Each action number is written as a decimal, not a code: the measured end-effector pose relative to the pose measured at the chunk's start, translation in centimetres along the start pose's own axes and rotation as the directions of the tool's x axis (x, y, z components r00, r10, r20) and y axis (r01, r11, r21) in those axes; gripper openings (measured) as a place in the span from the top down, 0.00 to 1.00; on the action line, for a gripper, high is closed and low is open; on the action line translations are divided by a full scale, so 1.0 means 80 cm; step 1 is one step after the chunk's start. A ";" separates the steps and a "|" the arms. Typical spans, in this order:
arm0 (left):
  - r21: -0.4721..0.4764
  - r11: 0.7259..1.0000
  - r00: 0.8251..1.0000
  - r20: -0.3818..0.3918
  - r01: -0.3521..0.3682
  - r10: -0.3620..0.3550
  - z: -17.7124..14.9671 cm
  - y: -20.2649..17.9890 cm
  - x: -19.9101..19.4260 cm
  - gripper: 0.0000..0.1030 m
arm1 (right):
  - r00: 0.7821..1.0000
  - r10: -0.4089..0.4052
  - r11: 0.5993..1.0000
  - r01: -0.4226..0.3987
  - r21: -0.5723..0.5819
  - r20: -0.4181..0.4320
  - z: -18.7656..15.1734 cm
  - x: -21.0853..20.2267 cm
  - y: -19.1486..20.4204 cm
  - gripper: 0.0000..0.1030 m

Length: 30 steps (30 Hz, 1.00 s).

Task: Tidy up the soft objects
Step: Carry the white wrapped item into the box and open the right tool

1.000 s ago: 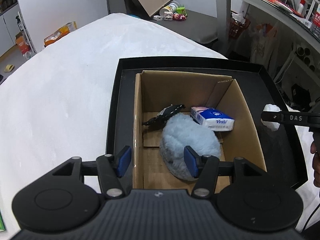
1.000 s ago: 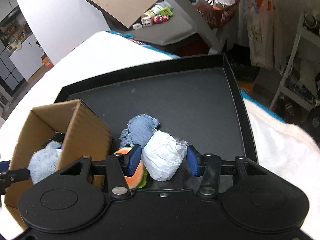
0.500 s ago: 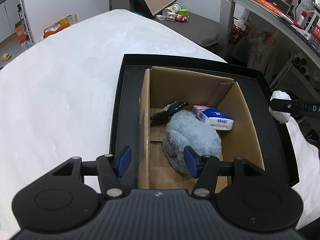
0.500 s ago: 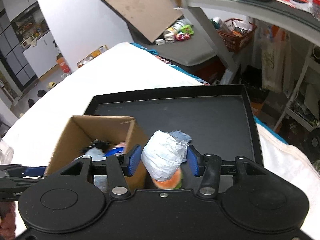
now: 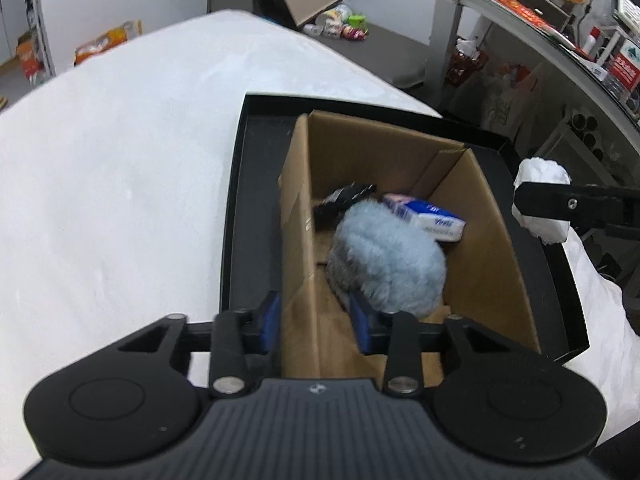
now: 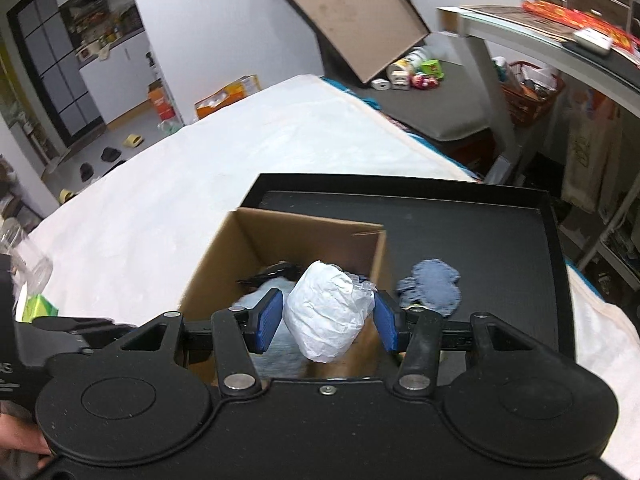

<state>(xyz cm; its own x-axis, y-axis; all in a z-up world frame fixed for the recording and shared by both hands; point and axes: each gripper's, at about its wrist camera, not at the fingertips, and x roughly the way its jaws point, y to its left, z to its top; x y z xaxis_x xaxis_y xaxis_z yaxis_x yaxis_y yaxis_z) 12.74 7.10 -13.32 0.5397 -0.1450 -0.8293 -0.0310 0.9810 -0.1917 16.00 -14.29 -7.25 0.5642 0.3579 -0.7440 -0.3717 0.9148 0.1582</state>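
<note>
Right gripper (image 6: 327, 322) tilts down, jaws clamping white bundle (image 6: 326, 316); left gripper (image 5: 316, 320) jaws closing astride box wall (image 5: 294, 240).

Left gripper (image 5: 316, 322) angled steeply down, blue pads straddling cardboard box wall (image 5: 298, 240), one pad outside, one inside; jaws just been closing, narrower gap now, whether pads press on wall unclear; right gripper (image 6: 327, 322) also pitched down, blue pads clamped on white crumpled wad (image 6: 326, 316), wad bulging forward past fingertips; right gripper's dark finger seen side-on at right edge of left view (wad pinched there too); bit of hand (image 6: 22, 446) at lower left corner of right view.
</note>
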 end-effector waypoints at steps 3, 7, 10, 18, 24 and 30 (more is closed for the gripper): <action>-0.020 1.000 1.000 -0.005 0.014 -0.015 -0.004 0.010 0.001 0.82 | 1.000 -0.002 1.000 0.001 -0.012 -0.009 0.000 0.005 0.016 0.52; -0.023 0.999 0.999 -0.002 0.033 -0.034 -0.007 0.016 0.003 0.85 | 1.000 -0.018 0.999 0.018 -0.030 -0.014 0.001 0.012 0.032 0.52; -0.024 0.999 0.999 0.004 0.048 -0.048 -0.009 0.019 0.001 0.84 | 0.999 -0.038 0.999 0.038 -0.029 -0.020 0.001 0.015 0.038 0.52; -0.028 0.997 0.997 0.013 0.072 -0.072 -0.012 0.024 -0.001 0.84 | 0.995 -0.098 0.995 0.097 -0.031 -0.036 0.002 0.017 0.048 0.38; -0.036 0.995 0.996 0.015 0.092 -0.091 -0.012 0.030 -0.001 0.83 | 0.991 -0.124 0.992 0.123 -0.026 -0.041 -0.001 0.012 0.043 0.37; -0.031 0.993 0.994 0.011 0.111 -0.111 -0.010 0.030 -0.002 0.82 | 0.987 -0.150 0.989 0.148 -0.027 -0.058 -0.006 0.010 0.032 0.37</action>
<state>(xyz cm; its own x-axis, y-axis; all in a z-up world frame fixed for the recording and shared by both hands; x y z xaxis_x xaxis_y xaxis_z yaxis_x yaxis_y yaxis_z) 11.92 9.33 -14.10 0.5492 -0.2517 -0.7969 0.0037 0.9543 -0.2989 15.11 -11.78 -7.76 0.5700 0.2056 -0.7955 -0.3041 0.9522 0.0282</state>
